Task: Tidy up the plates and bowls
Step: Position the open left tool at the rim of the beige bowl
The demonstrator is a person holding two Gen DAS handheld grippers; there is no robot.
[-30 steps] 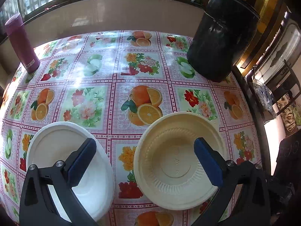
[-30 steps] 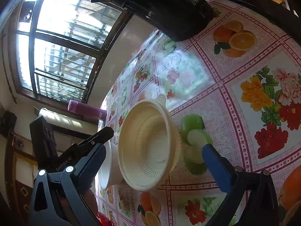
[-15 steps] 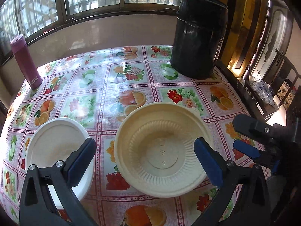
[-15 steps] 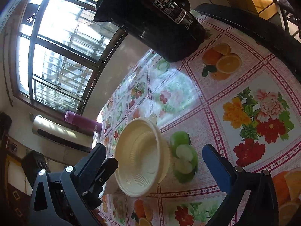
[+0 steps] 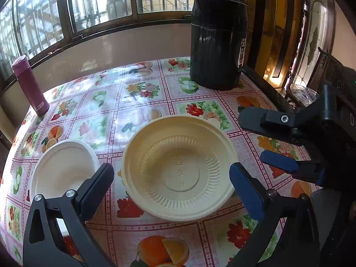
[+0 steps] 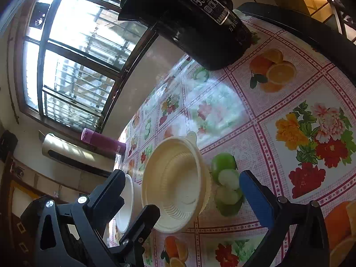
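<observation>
Evidently light and thin-walled, the cream bowl beside the white bowl wants a rim grip, both grippers' jaws wide and empty.

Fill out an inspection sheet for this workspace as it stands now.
Surface: table under a fruit-and-flower oilcloth.
Job's things: cream bowl and white bowl, side by side, upright, apart.
Clutter: black bin at the far right; purple bottle at the far left.
Grippers: left gripper open, jaws straddling the cream bowl; right gripper open, also facing the cream bowl.
Cables: nothing seen.
Surroundings: barred window behind the table; dark chair to the right.
</observation>
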